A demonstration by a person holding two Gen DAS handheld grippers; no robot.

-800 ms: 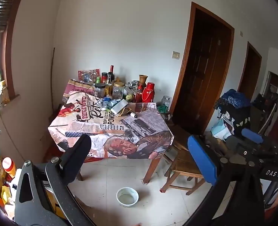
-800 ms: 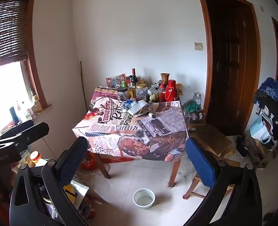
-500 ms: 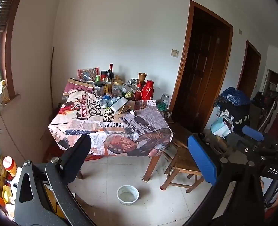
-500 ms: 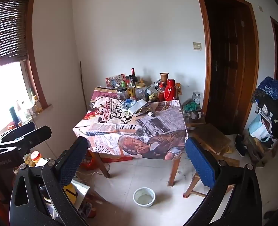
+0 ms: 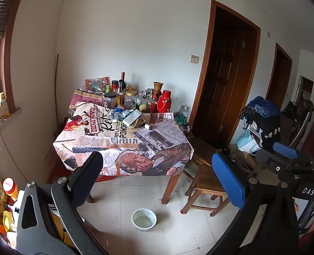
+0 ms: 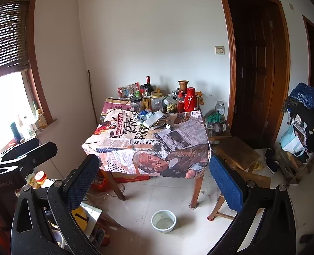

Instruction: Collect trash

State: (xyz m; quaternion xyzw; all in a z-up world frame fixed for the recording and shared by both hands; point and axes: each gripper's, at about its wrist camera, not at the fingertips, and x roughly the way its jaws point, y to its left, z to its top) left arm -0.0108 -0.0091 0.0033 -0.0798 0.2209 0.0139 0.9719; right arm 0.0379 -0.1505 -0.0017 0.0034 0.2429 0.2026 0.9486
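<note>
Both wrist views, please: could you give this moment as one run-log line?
phase: approach | left claw: open, empty | right claw: open, empty | cluttered table: ahead, out of reach | white bowl: on floor

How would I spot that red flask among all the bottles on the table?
Find the table covered in a newspaper-print cloth against the white wall. Along its back edge stands a crowd of jars and bottles; at that row's right end is the red flask. It alone is solid red all over, with a thin loop handle on its front.
</note>
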